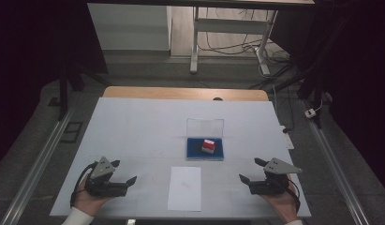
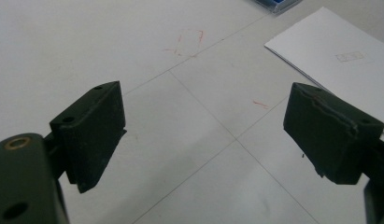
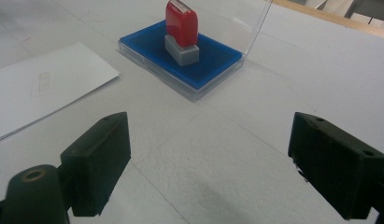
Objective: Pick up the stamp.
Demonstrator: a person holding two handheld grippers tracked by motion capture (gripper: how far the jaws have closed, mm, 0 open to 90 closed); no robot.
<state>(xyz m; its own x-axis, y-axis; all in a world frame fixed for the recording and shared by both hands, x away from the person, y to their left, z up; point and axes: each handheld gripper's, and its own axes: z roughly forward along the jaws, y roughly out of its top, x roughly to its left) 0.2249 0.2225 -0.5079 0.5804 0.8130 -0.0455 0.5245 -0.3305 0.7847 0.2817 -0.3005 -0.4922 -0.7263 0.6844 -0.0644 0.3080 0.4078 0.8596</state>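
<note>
1. A white table covering (image 1: pixel 134 126) is lying over a wooden tabletop (image 1: pixel 185 93), whose bare edge is showing along the far side; faint seams and a few red marks are crossing the white surface.
2. Beyond the table, a grey floor is running back to a white-legged table frame (image 1: pixel 195 42) with loose cables (image 1: pixel 237 47) trailing beside it, and dark curtains are closing in both sides.
3. A red stamp on a grey base (image 1: pixel 209 146) is standing upright in a blue ink pad (image 1: pixel 195 152), whose clear lid (image 1: pixel 205 126) is standing open at the far edge.
4. A white sheet of paper (image 1: pixel 184 188) is lying near the front edge, just in front of the pad and between the two grippers.
5. The left gripper (image 1: pixel 124 174) is resting low over the table at the near left, jaws spread wide with nothing between them; the stamp is sitting well apart, ahead and to its right.
6. The right gripper (image 1: pixel 251 171) is waiting at the near right, jaws likewise wide apart and holding nothing; in the right gripper view the stamp (image 3: pixel 181 30) is standing ahead and slightly left of its jaws, apart from them.
</note>
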